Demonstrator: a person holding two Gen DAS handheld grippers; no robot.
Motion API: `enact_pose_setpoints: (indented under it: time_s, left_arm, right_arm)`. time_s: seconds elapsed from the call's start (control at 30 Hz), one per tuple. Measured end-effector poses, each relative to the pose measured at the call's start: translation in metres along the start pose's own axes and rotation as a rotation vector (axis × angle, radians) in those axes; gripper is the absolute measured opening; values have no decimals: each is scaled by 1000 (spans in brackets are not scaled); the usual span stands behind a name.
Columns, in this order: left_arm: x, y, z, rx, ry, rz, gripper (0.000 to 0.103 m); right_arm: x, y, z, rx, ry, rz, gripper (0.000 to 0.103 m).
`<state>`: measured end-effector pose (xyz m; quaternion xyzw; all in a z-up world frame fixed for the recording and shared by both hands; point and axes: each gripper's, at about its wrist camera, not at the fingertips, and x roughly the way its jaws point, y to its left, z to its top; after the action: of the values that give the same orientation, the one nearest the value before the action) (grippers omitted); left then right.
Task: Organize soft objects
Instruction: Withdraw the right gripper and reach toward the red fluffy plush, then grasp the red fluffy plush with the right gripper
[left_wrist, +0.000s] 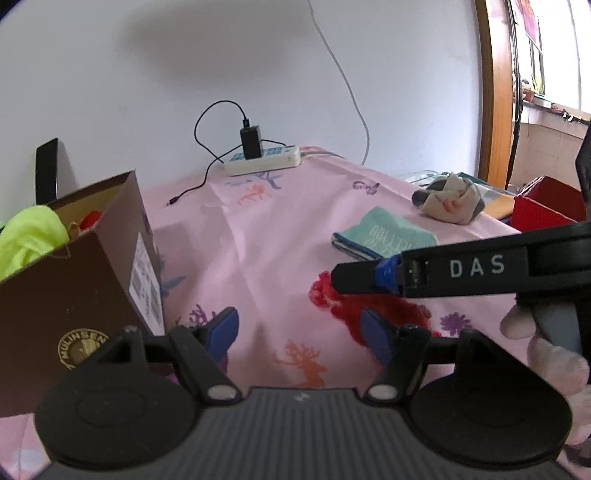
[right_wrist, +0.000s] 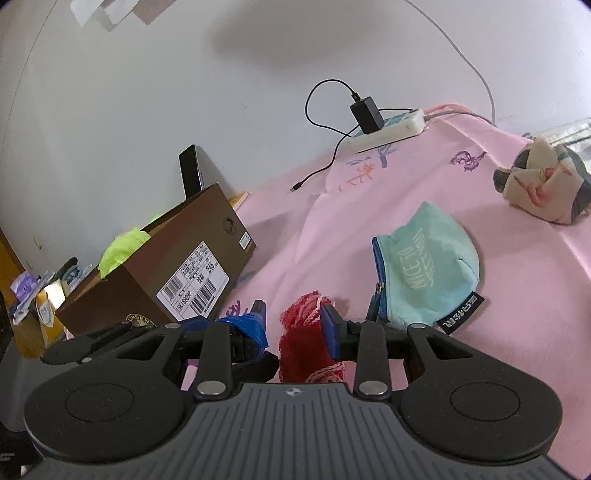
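Observation:
A red lacy cloth (right_wrist: 299, 343) lies on the pink sheet between the blue pads of my right gripper (right_wrist: 293, 323). The right pad touches it, while a thin gap shows at the left pad, so the jaws stand open around it. From the left wrist view, that gripper (left_wrist: 343, 277) reaches in from the right over the red cloth (left_wrist: 325, 295). My left gripper (left_wrist: 299, 328) is open and empty, low over the sheet beside the brown box (left_wrist: 55, 295). A teal pouch (right_wrist: 428, 266) and a patterned bundle (right_wrist: 543, 184) lie farther back.
The brown box (right_wrist: 155, 266) holds a yellow-green cloth (left_wrist: 26, 240) and something red (left_wrist: 90, 219). A power strip (left_wrist: 262, 160) with a charger and a loose cable sits by the wall. A red box (left_wrist: 543, 206) stands at the right edge. A hand (left_wrist: 546, 350) grips the right tool.

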<state>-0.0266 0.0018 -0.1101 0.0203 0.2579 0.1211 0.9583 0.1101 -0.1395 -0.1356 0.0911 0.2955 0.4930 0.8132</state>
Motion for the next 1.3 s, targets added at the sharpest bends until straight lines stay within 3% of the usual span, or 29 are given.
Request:
enact_pose_setpoints:
  time_s: [0.23,0.53,0.67,0.93,1.3]
  left_arm:
    - [3,2,-3,18,16,2,73]
    - [13,16,-1,-63,85,-56,74]
    - [9,11,-2,-30,62,-65,75]
    - [3,-4,-5,31,38,-172,76]
    - [6,-12,-5,54,31,-185,76]
  right_arm:
    - [1,-5,2,23,8,-13,16]
    - [5,-9,2,51,42,-17,16]
    - [1,-12,3,65,20,-30,16]
    - [1,-16,3,92,30,-50,16]
    - [-4,-25,4,156,52,-43,10]
